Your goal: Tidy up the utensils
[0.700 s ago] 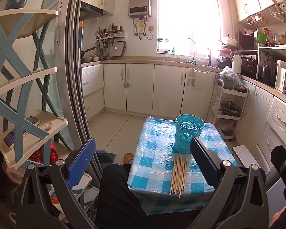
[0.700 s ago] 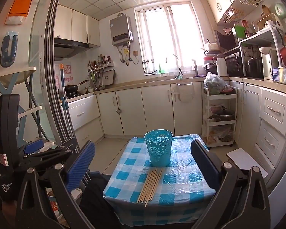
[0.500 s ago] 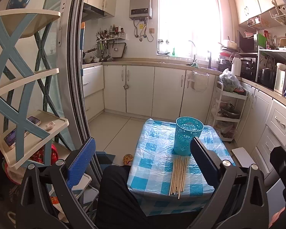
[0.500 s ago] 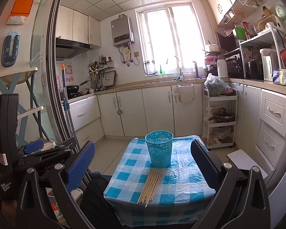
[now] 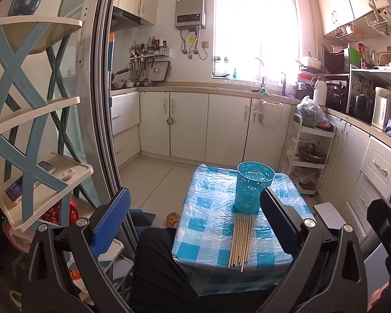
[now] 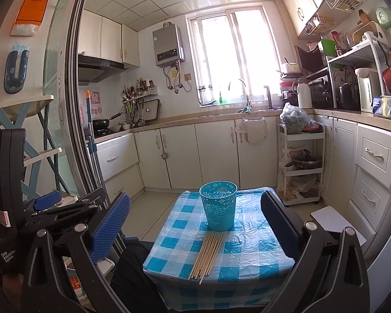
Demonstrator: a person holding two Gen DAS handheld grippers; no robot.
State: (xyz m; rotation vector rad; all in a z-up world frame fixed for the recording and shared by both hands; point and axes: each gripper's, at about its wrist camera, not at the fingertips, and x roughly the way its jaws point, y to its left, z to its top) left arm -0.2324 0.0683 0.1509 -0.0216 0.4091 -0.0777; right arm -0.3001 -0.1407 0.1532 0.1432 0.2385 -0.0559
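Note:
Several wooden chopsticks (image 5: 241, 238) lie side by side on a small table with a blue-and-white checked cloth (image 5: 206, 224). Just behind them stands an upright turquoise perforated holder (image 5: 254, 187). My left gripper (image 5: 195, 206) hangs open well short of the table, nothing between its fingers. In the right wrist view the chopsticks (image 6: 208, 253) and holder (image 6: 218, 204) sit straight ahead on the cloth (image 6: 247, 245). My right gripper (image 6: 195, 208) is also open and empty, held back from the table. The left gripper's body (image 6: 47, 208) shows at the left.
A person's dark-clothed leg (image 5: 156, 263) is at the table's near-left corner. A sliding door frame (image 5: 101, 104) and a blue-and-cream shelf rack (image 5: 26, 140) stand left. A white trolley (image 5: 310, 156), cabinets and counter ring the kitchen. A white stool (image 6: 336, 221) is right of the table.
Both views have tilted slightly, so the table sits a little lower in frame. Chopsticks and holder have not moved; both grippers stay wide open.

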